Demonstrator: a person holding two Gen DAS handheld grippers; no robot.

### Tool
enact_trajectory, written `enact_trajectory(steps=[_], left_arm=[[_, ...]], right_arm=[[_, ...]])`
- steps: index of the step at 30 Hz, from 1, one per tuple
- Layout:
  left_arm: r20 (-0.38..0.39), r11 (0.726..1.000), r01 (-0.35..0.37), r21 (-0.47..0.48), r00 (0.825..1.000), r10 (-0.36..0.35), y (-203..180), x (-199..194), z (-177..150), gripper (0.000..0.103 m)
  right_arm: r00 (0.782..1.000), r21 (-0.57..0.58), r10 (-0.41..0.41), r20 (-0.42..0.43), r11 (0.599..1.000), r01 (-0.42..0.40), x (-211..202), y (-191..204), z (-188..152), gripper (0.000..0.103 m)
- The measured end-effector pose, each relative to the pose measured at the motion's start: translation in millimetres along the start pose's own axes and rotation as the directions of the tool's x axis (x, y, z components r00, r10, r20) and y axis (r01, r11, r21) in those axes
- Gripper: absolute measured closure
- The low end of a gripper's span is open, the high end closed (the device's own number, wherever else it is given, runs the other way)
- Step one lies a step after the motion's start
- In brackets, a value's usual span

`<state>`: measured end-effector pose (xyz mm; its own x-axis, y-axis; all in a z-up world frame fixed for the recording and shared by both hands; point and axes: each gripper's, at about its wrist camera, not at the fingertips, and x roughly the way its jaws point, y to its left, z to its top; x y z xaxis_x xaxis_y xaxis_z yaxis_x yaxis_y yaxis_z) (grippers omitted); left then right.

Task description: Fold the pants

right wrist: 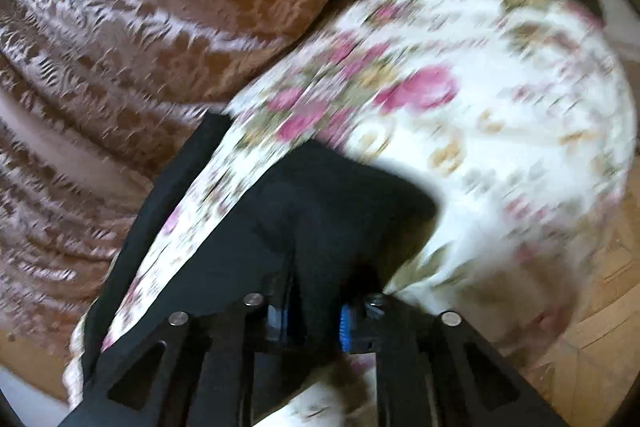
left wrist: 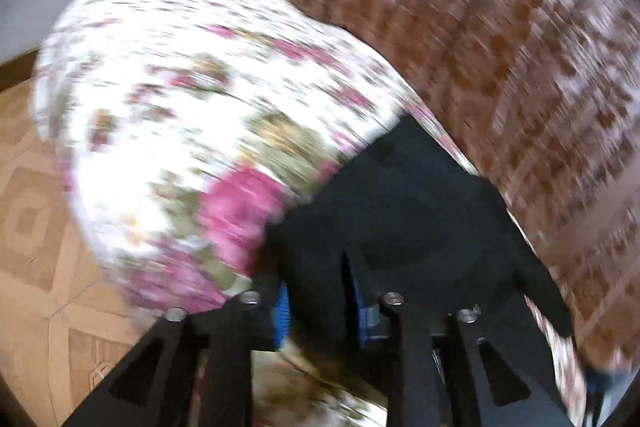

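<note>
Bedspread point(left wrist: 500, 27), brown with a pale lace-like pattern, fills the far side of both wrist views, and over it lies a white floral sheet point(left wrist: 192, 115) with pink roses, heavily motion-blurred; wood-pattern floor point(left wrist: 36, 219) shows beyond its edge. Black pants point(left wrist: 400, 211) sit on the floral sheet directly ahead of both grippers, the fabric running from the fingers forward and up into each picture. In the left view the dark cloth spreads to the right of the fingers, toward the bedspread side; in the right view the pants point(right wrist: 320, 211) spread to the left, with a separate black strip along the sheet's edge near the bedspread point(right wrist: 120, 47). So the garment appears to span between the two hands, its held edge crosswise to both; which end is waist and which is hem can't be told through the blur. Left gripper point(left wrist: 320, 307): narrow gap, blue pads on either side of a bunched ridge of black fabric, looks clamped on the pants. Right gripper point(right wrist: 316, 319): same, jaws close together with a pinch of black cloth rising between the blue pads. Neither hand is clearly nearer, both grip at the fingertips. Judgement: a fold carry is under way, and the next move depends on keeping both pinches level so the held edge lands parallel on the rest of the pants. Risk: thin cloth slipping from either pinch.
</note>
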<state>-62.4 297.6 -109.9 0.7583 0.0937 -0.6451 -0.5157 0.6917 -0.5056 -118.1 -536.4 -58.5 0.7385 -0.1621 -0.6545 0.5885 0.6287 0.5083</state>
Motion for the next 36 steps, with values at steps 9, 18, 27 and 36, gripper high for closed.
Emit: enact_trajectory(steps=[9,18,27,36], left_arm=[[0.208,0.998,-0.036,-0.045,0.977,0.045,-11,-44,29,0.048],[-0.024,0.945,0.181,0.274,0.983,-0.182,-145,28,-1,0.039],[-0.134,0.935,0.151,0.321,0.984,-0.113,-208,113,-10,0.031],[-0.147,0.938,0.247,0.245,0.965,-0.216,-184,130,-15,0.022]], right_arm=[[0.921,-0.007,-0.211,0.327,0.974,0.226,-58,28,23,0.069],[0.995,-0.326,0.098,-0.002,0.941,-0.093,20,153,-11,0.068],[0.931,-0.266,0.135,-0.339,0.935,-0.233,127,202,-47,0.068],[0.952,-0.17,0.11,-0.285,0.972,-0.163,189,200,13,0.066]])
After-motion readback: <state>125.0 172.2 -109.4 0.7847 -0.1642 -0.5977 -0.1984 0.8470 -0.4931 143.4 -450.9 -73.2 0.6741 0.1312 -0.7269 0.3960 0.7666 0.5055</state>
